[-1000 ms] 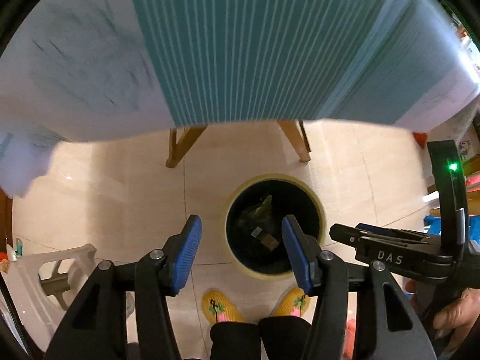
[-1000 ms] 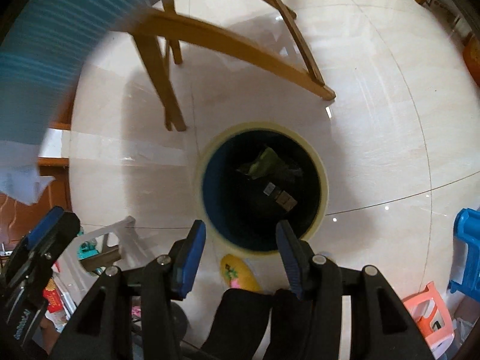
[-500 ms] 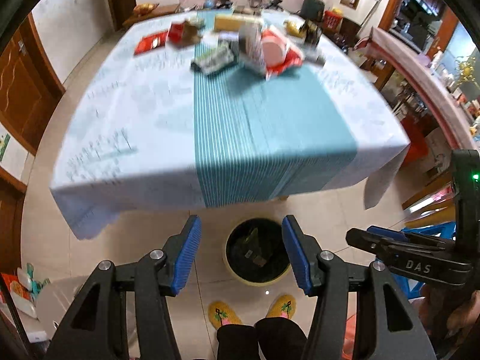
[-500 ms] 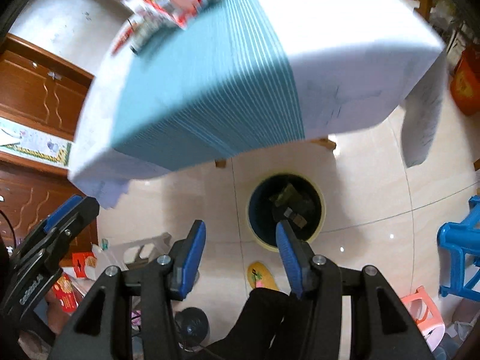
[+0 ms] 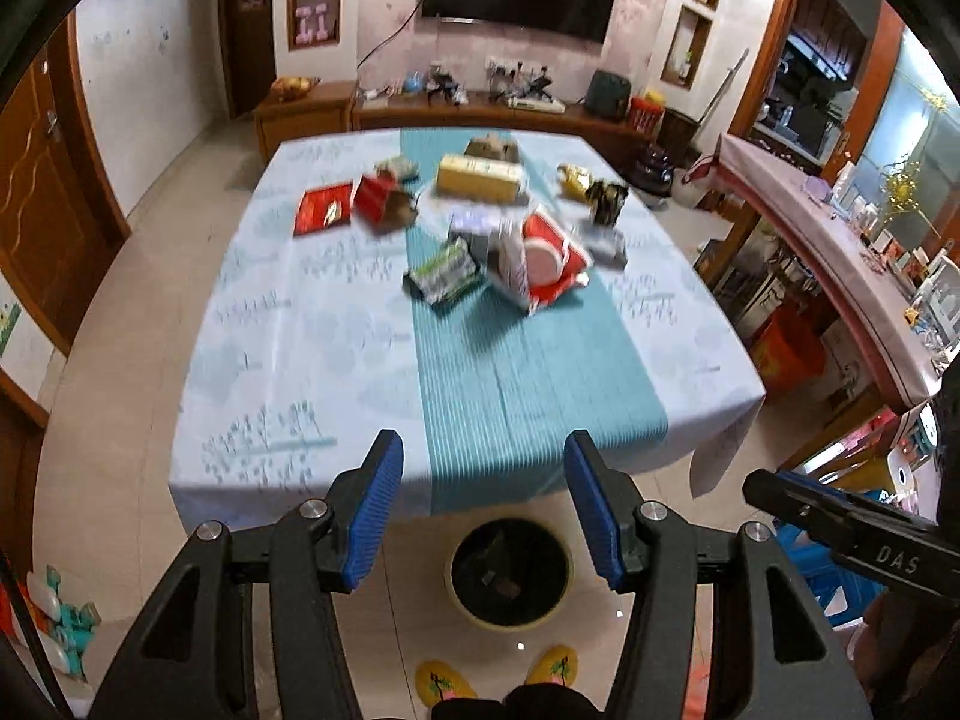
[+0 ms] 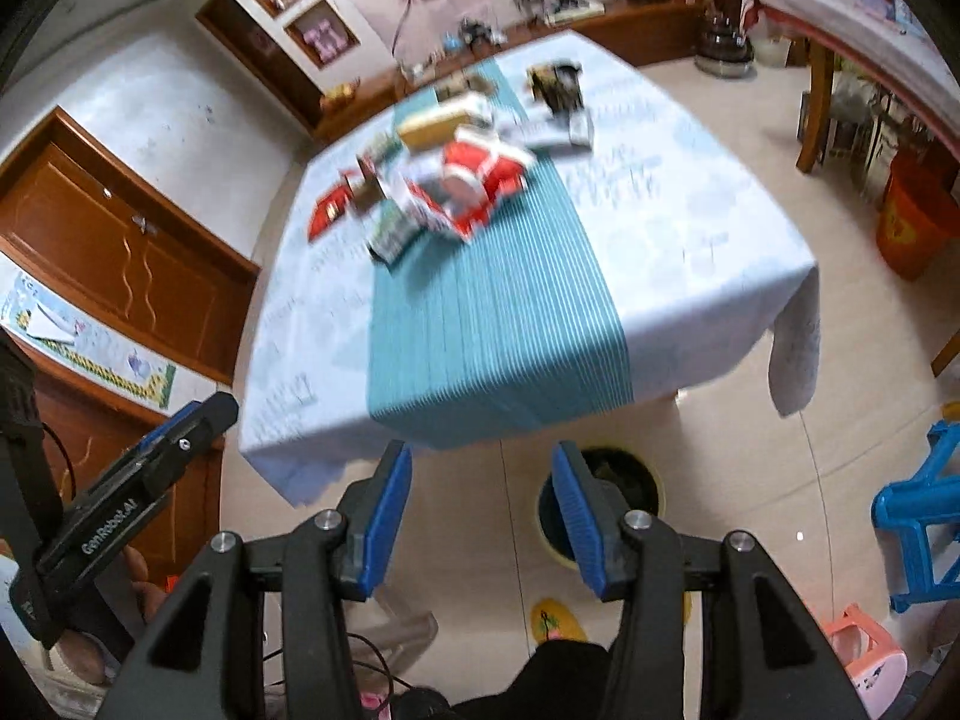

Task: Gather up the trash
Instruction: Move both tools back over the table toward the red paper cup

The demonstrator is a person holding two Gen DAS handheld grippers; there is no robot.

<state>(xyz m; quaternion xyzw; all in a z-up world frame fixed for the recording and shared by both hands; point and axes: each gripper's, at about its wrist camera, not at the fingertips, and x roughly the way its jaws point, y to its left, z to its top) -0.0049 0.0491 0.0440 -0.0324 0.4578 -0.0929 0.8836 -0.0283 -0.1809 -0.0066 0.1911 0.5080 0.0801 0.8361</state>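
Note:
Several pieces of trash lie on the clothed table (image 5: 288,360): a red-and-white wrapper (image 5: 540,264), a green packet (image 5: 444,273), a yellow box (image 5: 477,177), a red packet (image 5: 324,210) and a dark wrapper (image 5: 606,198). My left gripper (image 5: 483,480) hangs open and empty, high over the table's near edge. Below it on the floor stands the yellow-rimmed bin (image 5: 510,624) with scraps inside. My right gripper (image 6: 480,480) is open and empty too, with the bin (image 6: 657,498) partly behind its right finger. In this view the wrapper (image 6: 474,180) and green packet (image 6: 393,234) are blurred.
A blue plastic stool (image 6: 918,516) and a pink one (image 6: 864,660) stand on the floor to the right, an orange bucket (image 6: 912,216) further back. The person's yellow slippers (image 5: 444,684) are just before the bin. Wooden doors (image 6: 120,252) line the left wall.
Both grippers have risen from close over the bin to above table height and tilted up. The table top with its trash has come into view. The jaws kept their width.

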